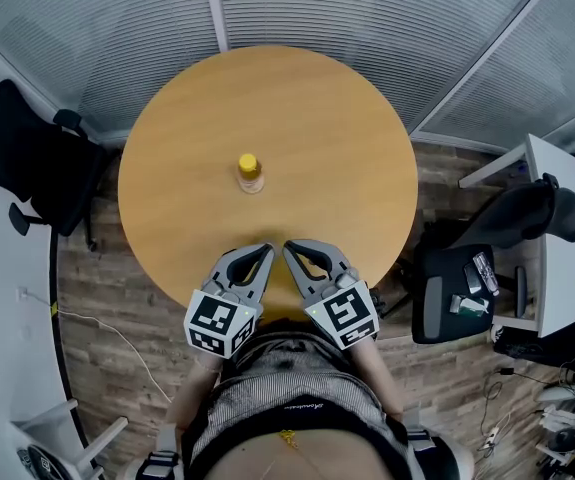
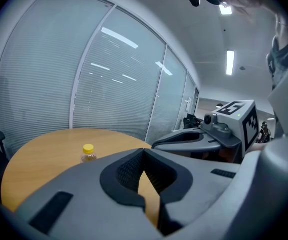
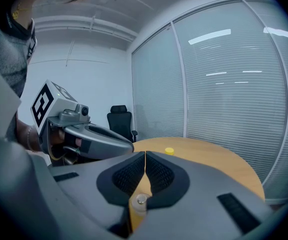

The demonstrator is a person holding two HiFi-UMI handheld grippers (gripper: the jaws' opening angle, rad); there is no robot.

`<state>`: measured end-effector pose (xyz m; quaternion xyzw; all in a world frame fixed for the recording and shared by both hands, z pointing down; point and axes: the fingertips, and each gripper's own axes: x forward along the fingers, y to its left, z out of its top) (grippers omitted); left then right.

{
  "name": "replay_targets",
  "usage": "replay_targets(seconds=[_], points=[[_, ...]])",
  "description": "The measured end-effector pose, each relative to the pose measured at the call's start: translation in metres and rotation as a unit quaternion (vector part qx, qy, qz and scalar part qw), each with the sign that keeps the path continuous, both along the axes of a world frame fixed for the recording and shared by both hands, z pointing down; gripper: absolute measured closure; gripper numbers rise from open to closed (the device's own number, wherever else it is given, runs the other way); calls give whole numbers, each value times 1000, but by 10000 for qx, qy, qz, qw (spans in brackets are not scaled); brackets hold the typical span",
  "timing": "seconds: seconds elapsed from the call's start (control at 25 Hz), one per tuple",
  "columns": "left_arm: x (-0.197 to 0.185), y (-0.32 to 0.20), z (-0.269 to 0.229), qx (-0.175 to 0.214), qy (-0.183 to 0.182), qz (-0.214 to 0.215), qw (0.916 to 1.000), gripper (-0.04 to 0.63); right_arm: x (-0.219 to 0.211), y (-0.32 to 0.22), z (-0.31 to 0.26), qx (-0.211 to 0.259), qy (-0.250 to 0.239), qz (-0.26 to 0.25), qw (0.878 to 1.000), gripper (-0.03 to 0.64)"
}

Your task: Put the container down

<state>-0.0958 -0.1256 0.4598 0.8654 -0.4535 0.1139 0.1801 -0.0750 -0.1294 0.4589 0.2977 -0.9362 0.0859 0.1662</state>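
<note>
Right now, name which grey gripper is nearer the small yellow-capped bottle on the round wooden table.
The left gripper, narrowly: the yellow-capped bottle stands on its side of the gap between them; the right gripper is slightly farther.

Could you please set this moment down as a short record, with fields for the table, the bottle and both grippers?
table: round, wooden
bottle: yellow cap, upright, near the table's middle, nothing touching it
left gripper: jaws together, empty, at the table's near edge
right gripper: jaws together, empty, close beside the left one
chair: black, off the table's left side in the head view
task state: bottle stands on the table, both grippers apart from it
</note>
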Motion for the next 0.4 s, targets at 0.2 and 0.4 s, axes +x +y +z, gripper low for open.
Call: replay_targets(seconds=[0.2,0.4], points=[[2,1,1,-24,15,26,10000,575,2,0,0,-1,24,13,10000,595],[3,1,2,-42,7,37,10000,575,4,1,2,-13,53,31,10000,595]])
